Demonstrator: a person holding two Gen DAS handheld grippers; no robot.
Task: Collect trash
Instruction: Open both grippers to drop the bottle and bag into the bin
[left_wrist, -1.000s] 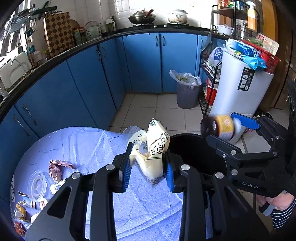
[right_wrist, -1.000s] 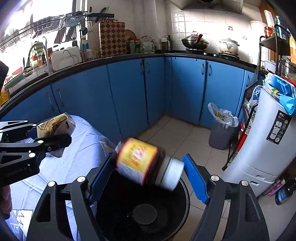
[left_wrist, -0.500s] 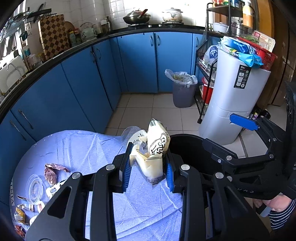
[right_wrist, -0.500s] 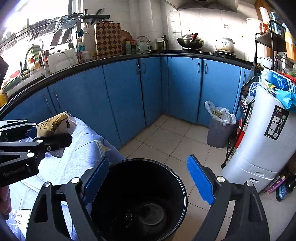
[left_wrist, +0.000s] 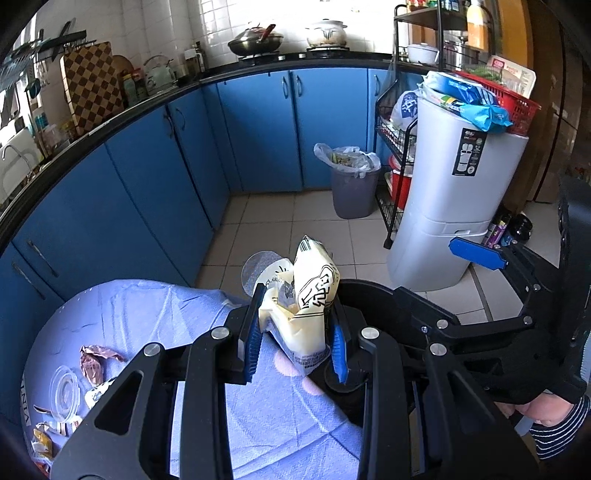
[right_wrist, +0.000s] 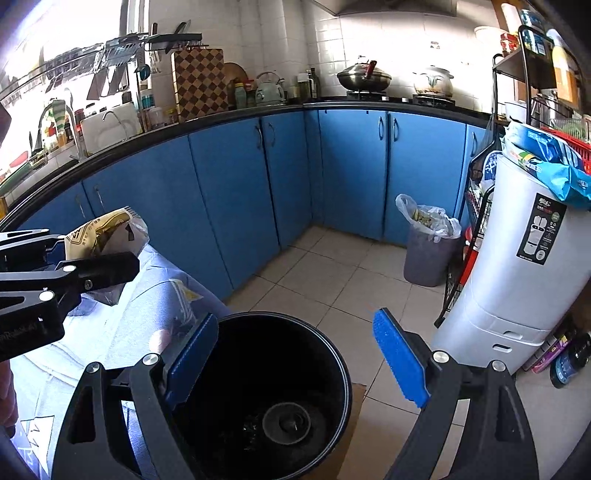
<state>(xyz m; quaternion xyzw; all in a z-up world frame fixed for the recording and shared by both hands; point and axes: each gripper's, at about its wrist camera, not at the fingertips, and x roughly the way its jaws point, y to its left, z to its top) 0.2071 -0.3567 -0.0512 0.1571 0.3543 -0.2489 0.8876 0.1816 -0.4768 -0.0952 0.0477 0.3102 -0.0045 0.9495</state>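
Holding that crumpled snack bag (left_wrist: 308, 314) pinched tight in your left gripper (left_wrist: 295, 343), you're maybe partway through this. It's hanging over the near edge of the table (left_wrist: 155, 310), just left of the black bin (right_wrist: 280, 398), so it's not dropped yet. Your right gripper (right_wrist: 295, 362) is spread wide and empty right over the bin's mouth. Still left on the table's near-left side: a crumpled brown wrapper (left_wrist: 94, 363), a clear plastic lid (left_wrist: 64, 387) and some small scraps (left_wrist: 48, 435) I can't really make out.

Compared to a second ago, the yellow-labelled jar that sat between your right jaws is gone. Looks like it went into the bin, though the dark bottom doesn't show it clearly. The bag hasn't really moved.
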